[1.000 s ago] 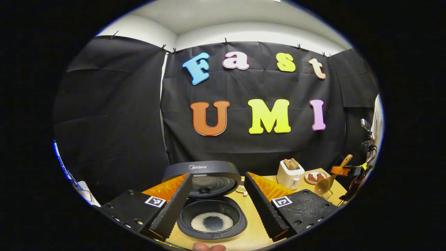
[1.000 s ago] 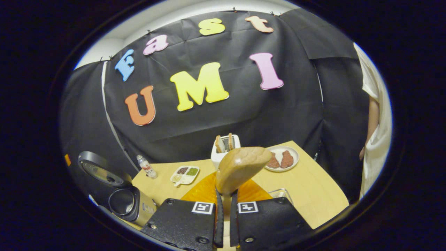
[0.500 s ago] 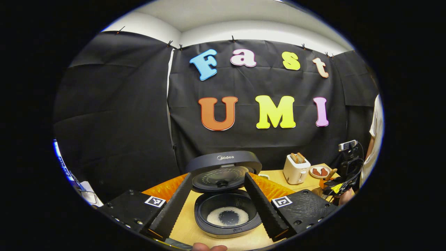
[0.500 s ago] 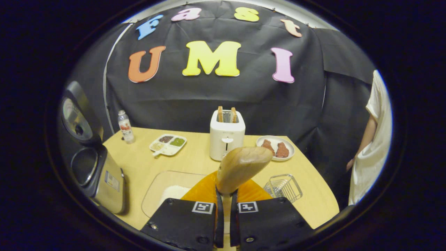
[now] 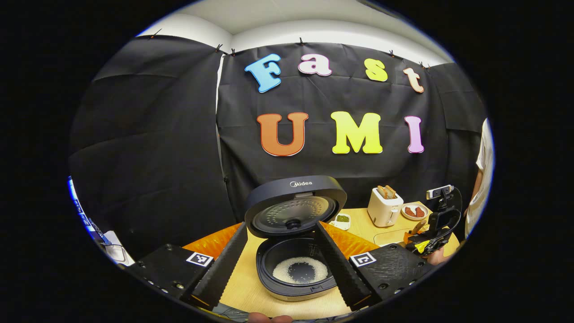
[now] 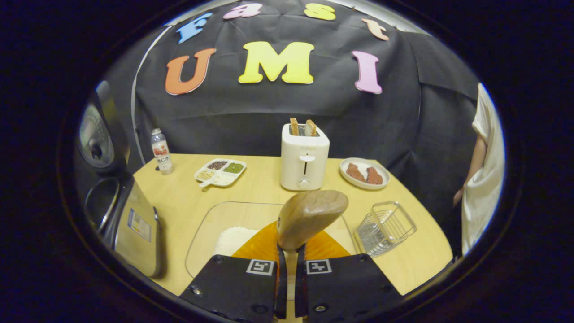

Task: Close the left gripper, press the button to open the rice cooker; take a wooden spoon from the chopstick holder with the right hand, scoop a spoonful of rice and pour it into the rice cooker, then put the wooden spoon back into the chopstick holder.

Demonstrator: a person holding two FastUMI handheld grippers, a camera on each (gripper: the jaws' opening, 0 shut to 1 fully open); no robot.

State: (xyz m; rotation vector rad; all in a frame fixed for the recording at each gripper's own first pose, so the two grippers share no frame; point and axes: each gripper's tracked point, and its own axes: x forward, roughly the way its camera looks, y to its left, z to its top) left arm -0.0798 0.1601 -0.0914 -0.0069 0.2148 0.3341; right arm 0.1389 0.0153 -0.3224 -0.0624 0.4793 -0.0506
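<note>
Right gripper view: the right tool (image 6: 289, 287) is clamped on the wooden spoon (image 6: 310, 217) above the glass rice tray (image 6: 210, 226). A tilted scoop may spill grains on the surface (image 6: 417, 255). The left tool (image 5: 281, 264) is wide apart, empty, before the open rice cooker (image 5: 296, 242).

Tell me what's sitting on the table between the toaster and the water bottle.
In the right gripper view, a divided snack tray with dark and green fillings lies between the bottle and the toaster.
</note>
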